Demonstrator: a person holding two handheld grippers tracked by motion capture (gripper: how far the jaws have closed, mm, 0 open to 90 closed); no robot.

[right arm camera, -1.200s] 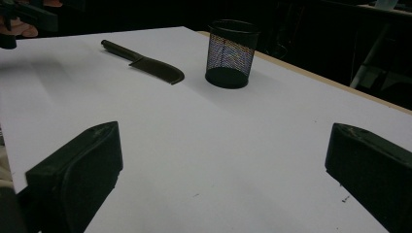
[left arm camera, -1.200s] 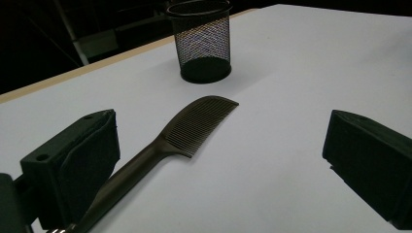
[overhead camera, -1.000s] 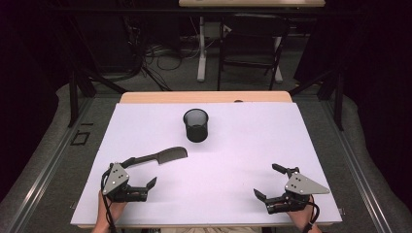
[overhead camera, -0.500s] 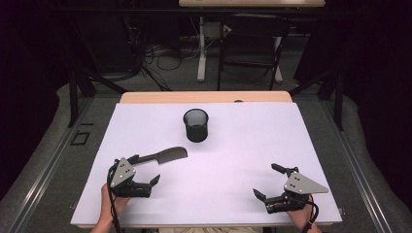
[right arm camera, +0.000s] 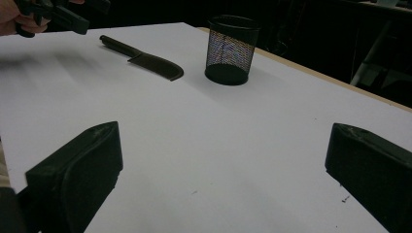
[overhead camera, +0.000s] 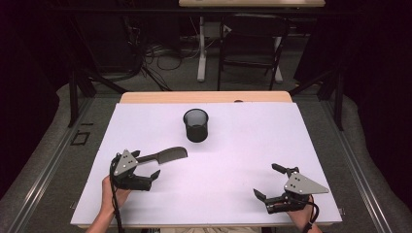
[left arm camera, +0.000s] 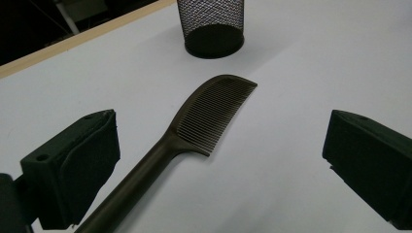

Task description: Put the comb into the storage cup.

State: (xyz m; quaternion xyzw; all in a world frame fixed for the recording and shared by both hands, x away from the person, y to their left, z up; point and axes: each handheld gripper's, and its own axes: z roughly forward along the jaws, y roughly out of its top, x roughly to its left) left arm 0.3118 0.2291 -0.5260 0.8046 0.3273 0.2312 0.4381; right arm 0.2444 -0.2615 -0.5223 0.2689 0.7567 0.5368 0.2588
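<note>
Comb (overhead camera: 165, 156) lay flat on the white surface (overhead camera: 233, 160), near-left of centre, ungrasped. Its long axis ran diagonally: handle end toward the near left, toothed head toward the far right, aimed roughly at the mesh cup (overhead camera: 196, 125). In the left gripper view the teeth faced the right side of that picture, and the curved spine faced its left. The handle passed close by one jaw of my left tongs (overhead camera: 144, 171), low in that view; whether it touched the jaw I could not tell.

Left tongs stood wide open, jaws either side of the comb's handle end, nothing gripped. Right tongs (overhead camera: 274, 185) also wide open and empty, at the near right of the surface, well apart from comb and cup.

Mesh cup stood upright, far of centre; nothing could be seen inside it in the high view.

Judgement on progress: early. The left tongs were placed for a grasp on the handle, but no grip had been made. Left to do, as I read it: close on the handle, lift, and probably carry the comb to the cup.
</note>
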